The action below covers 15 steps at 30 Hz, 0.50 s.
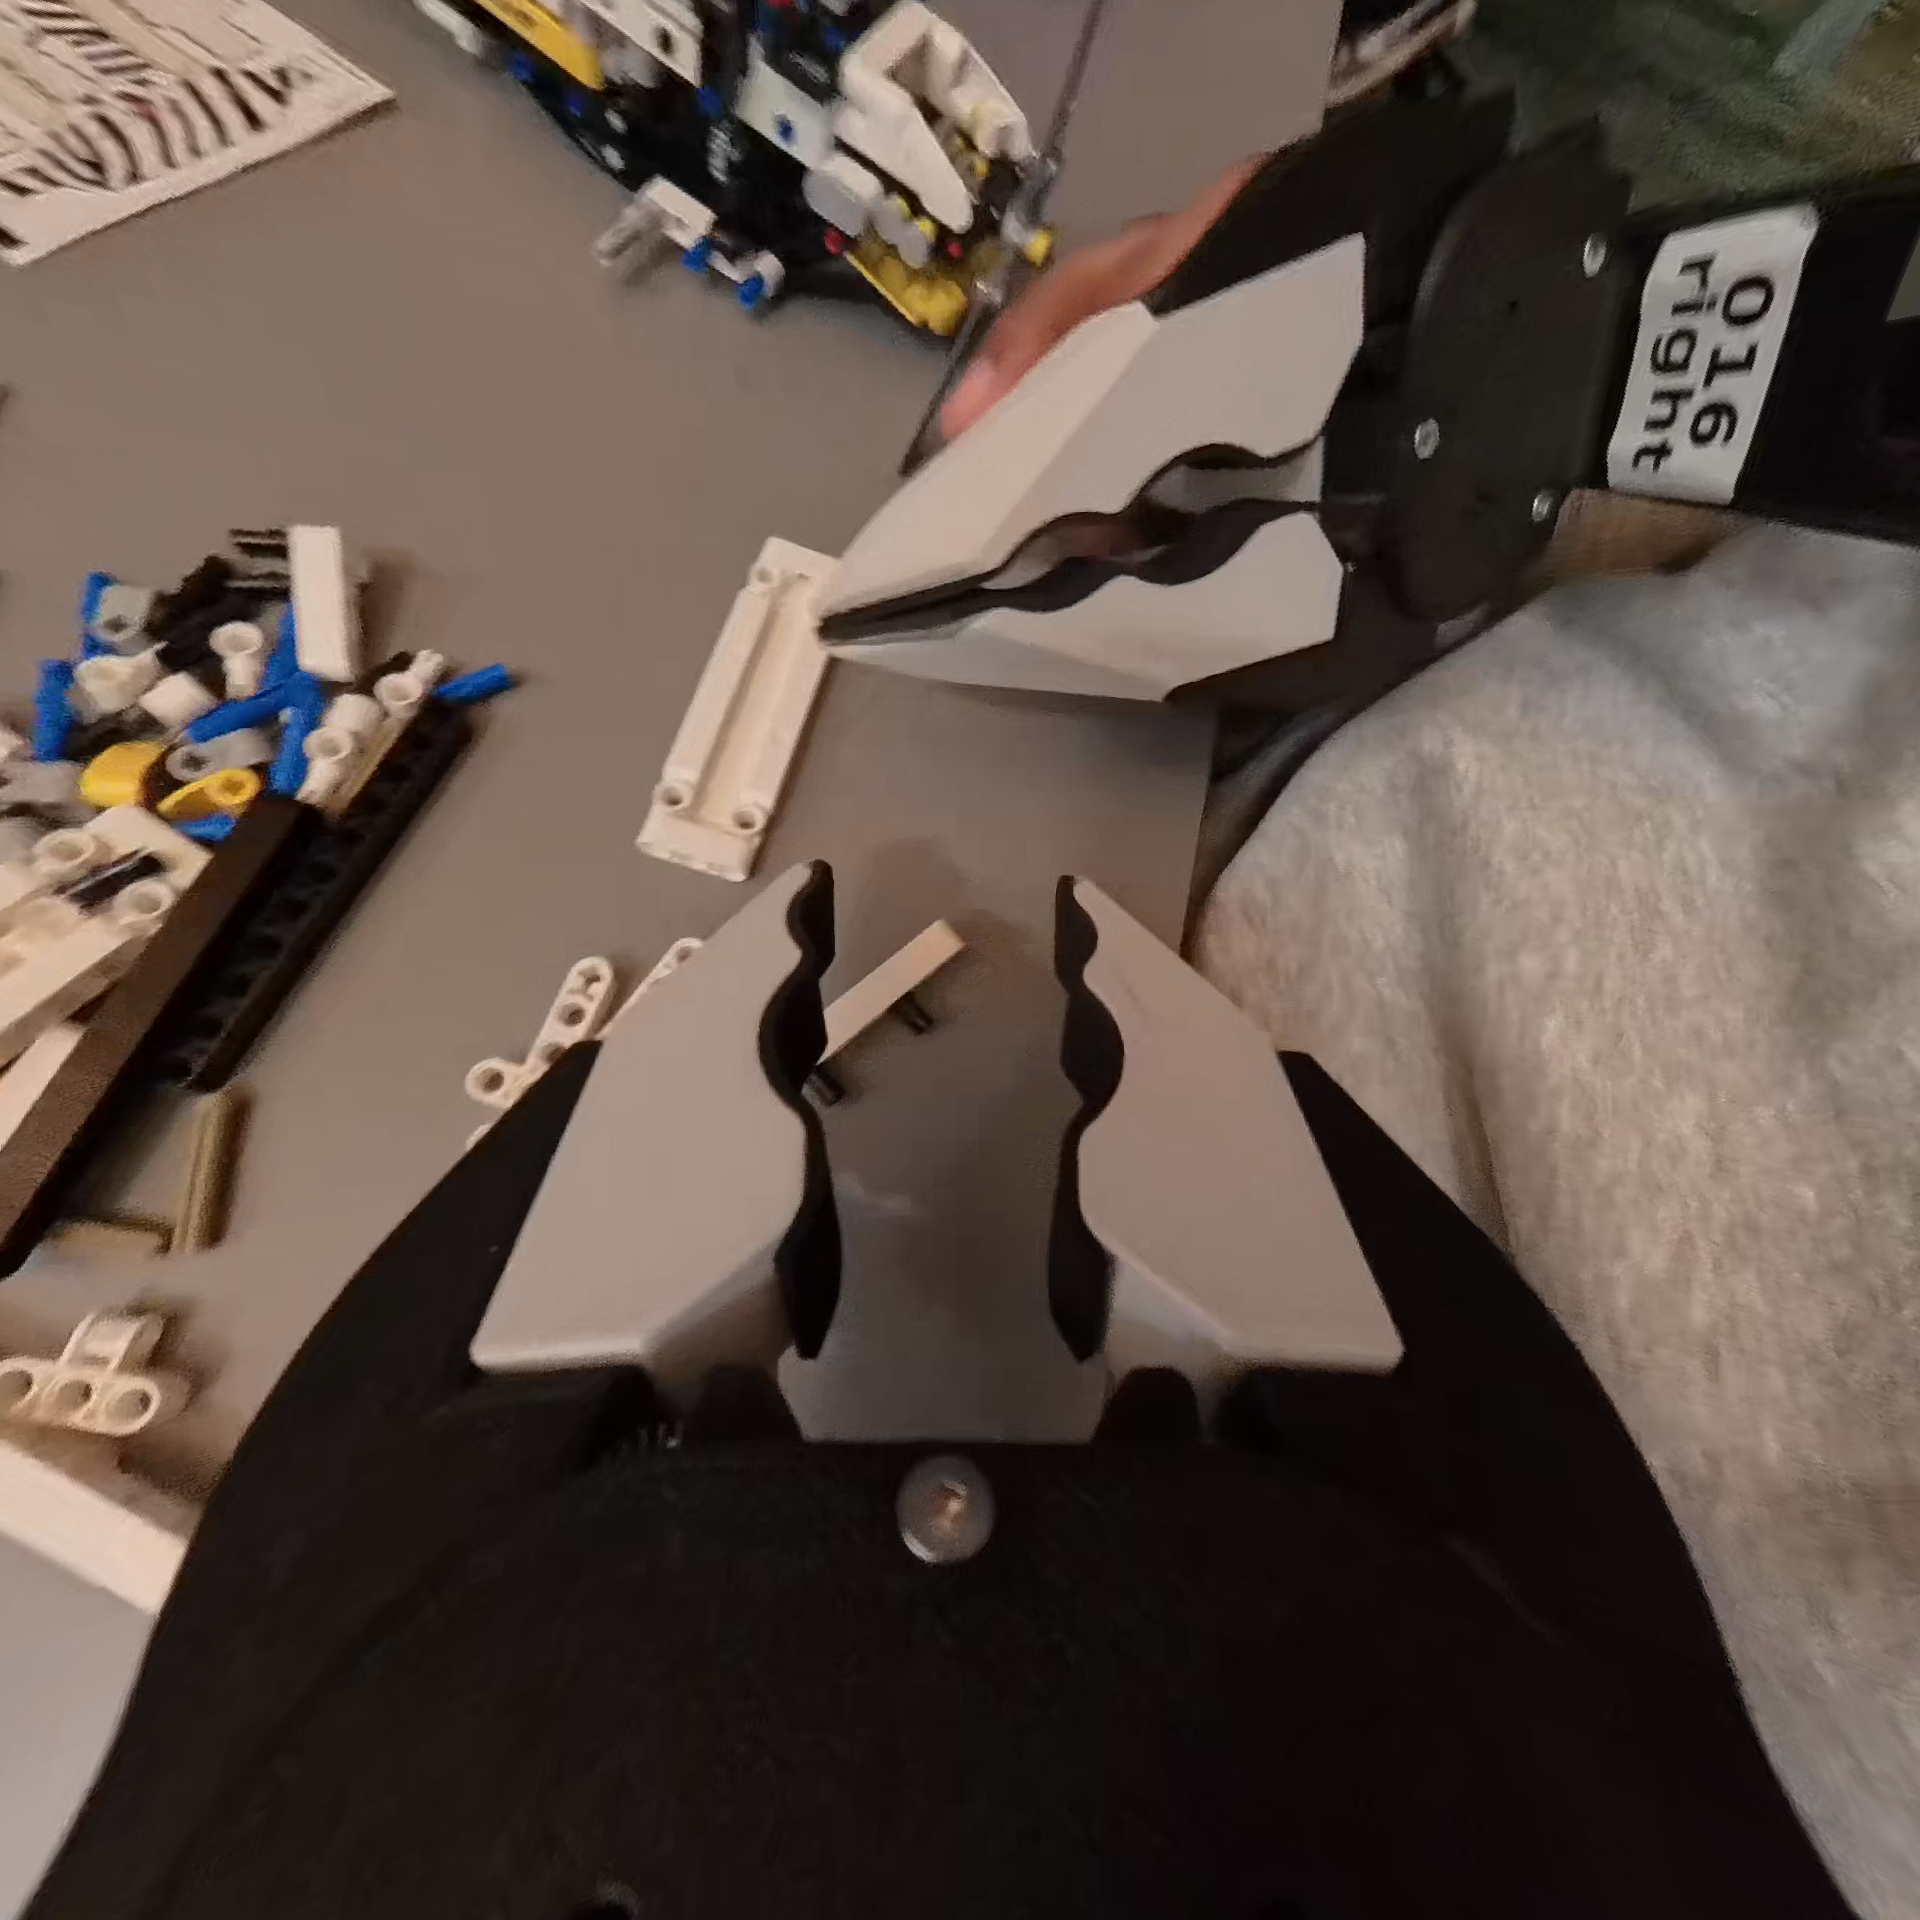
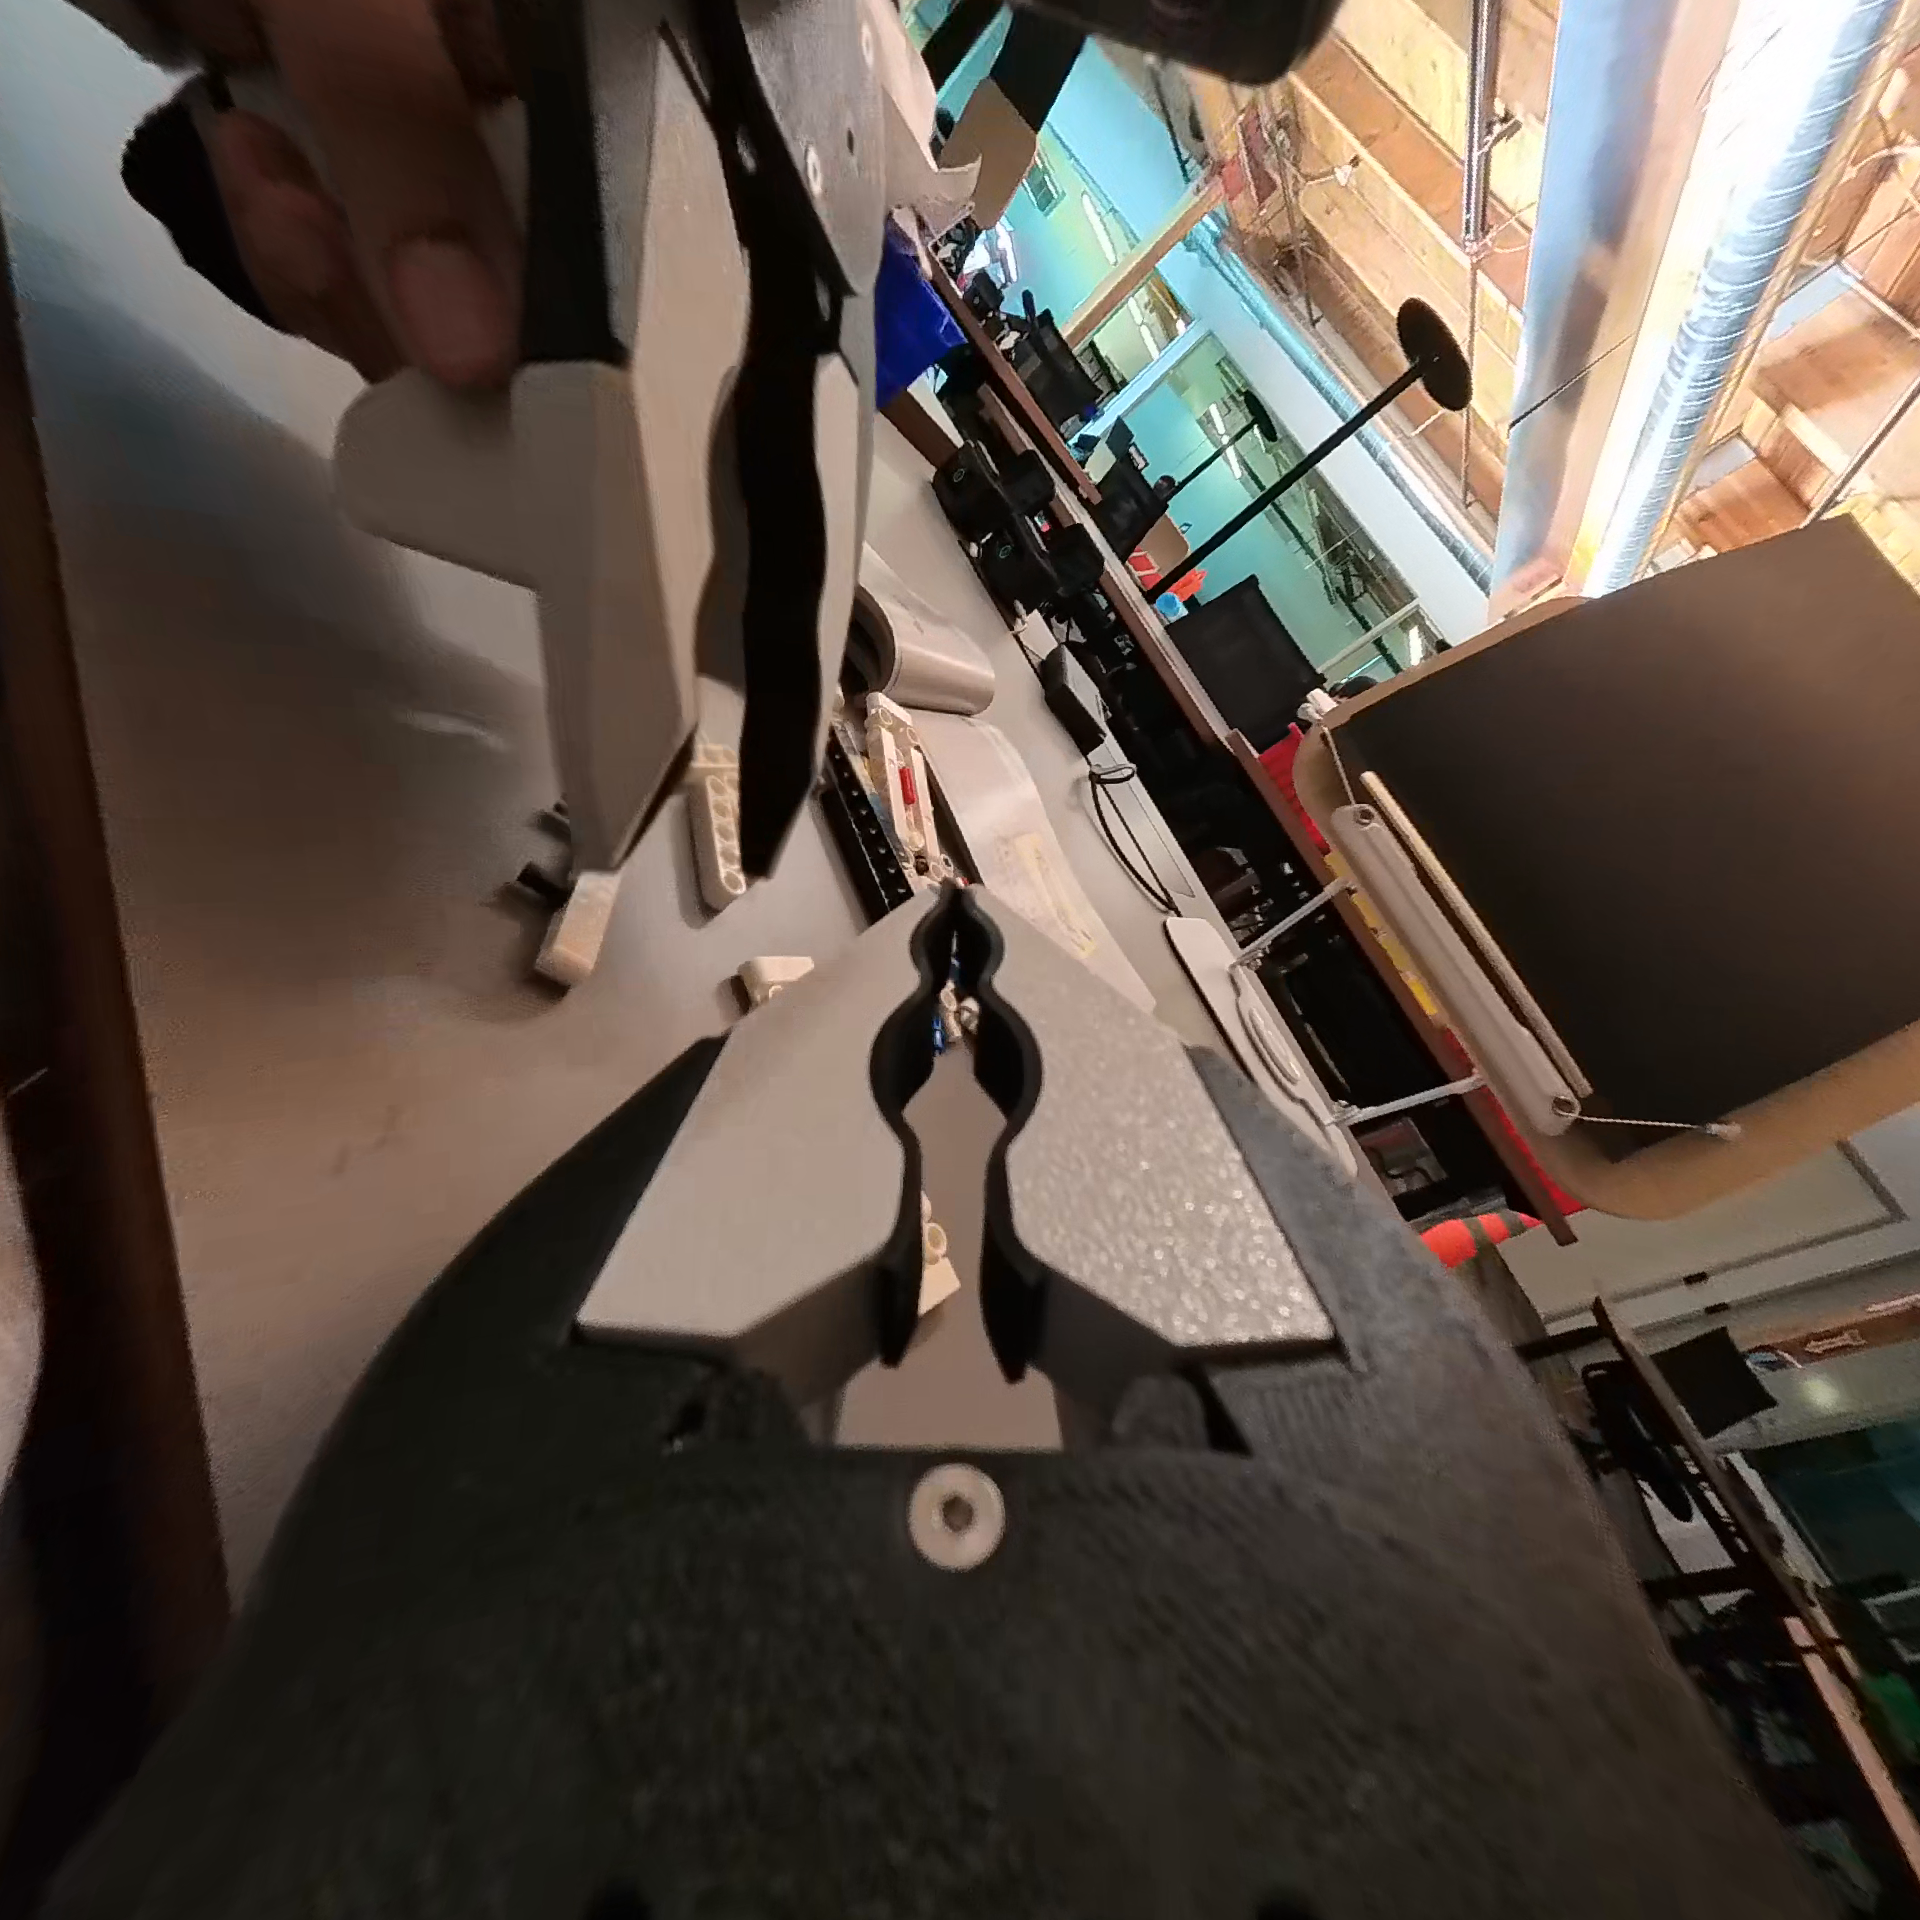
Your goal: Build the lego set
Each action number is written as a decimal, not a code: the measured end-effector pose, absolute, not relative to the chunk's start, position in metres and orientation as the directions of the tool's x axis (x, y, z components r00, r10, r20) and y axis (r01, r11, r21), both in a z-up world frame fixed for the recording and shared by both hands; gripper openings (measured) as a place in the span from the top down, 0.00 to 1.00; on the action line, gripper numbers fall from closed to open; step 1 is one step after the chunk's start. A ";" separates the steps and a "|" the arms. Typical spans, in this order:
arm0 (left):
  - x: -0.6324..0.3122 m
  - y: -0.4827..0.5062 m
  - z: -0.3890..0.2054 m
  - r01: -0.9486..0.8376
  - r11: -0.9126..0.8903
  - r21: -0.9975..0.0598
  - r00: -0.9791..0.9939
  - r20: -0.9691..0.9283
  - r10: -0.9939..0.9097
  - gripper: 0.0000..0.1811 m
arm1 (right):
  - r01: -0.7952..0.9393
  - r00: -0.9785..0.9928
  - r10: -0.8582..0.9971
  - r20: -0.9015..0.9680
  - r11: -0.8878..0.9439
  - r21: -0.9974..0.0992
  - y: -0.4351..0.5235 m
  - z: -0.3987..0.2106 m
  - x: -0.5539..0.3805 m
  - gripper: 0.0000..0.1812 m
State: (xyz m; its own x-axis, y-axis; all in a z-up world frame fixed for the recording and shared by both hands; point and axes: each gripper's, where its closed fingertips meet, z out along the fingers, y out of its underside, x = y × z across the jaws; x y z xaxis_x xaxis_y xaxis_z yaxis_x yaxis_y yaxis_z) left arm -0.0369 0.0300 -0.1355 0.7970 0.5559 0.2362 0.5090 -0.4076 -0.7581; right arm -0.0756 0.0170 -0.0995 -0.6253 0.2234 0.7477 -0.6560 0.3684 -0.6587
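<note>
Left grey wedge-fingered gripper point(image 1: 943, 894) gapes wide, empty, above a slim white plastic beam point(image 1: 896, 987); right gripper point(image 1: 831, 628) pinched closed, empty, beside a ribbed white panel point(image 1: 740, 717).

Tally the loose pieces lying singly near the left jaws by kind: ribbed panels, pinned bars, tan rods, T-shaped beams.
White ribbed rectangular plastic panel: 1
White flat plastic bar with black pins: 1
Tan plastic rods: 2
White T-shaped holed plastic beam: 1
Total: 5

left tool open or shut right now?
Open. In the left wrist view the left tool shows a wide gap between its fingers, with bare table and a small white bar piece visible through it; nothing is gripped.
</note>
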 end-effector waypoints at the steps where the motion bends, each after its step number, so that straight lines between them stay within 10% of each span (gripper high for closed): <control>1: -0.036 0.033 -0.141 0.506 -0.449 -0.736 0.803 0.211 0.558 0.77 | -0.658 -0.624 0.224 0.749 0.366 -0.658 0.017 -0.099 -0.075 1.00; 10: -0.039 0.036 -0.148 0.469 -0.493 -0.733 0.796 0.109 0.595 0.97 | -0.647 -0.646 0.302 0.701 0.271 -0.713 0.027 -0.082 -0.076 1.00; 15: -0.046 0.032 -0.024 0.332 0.310 -0.891 0.778 0.445 0.443 0.97 | -0.527 -0.800 0.378 0.466 -0.071 -0.847 0.046 -0.033 -0.061 1.00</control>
State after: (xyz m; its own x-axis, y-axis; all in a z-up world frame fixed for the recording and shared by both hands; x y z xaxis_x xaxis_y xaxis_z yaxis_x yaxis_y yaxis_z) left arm -0.0459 0.0319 -0.0244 0.7784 0.4432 0.4446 0.3323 0.3100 -0.8908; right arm -0.0606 0.0457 -0.0331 -0.7998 0.3784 0.4660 -0.5271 -0.0713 -0.8468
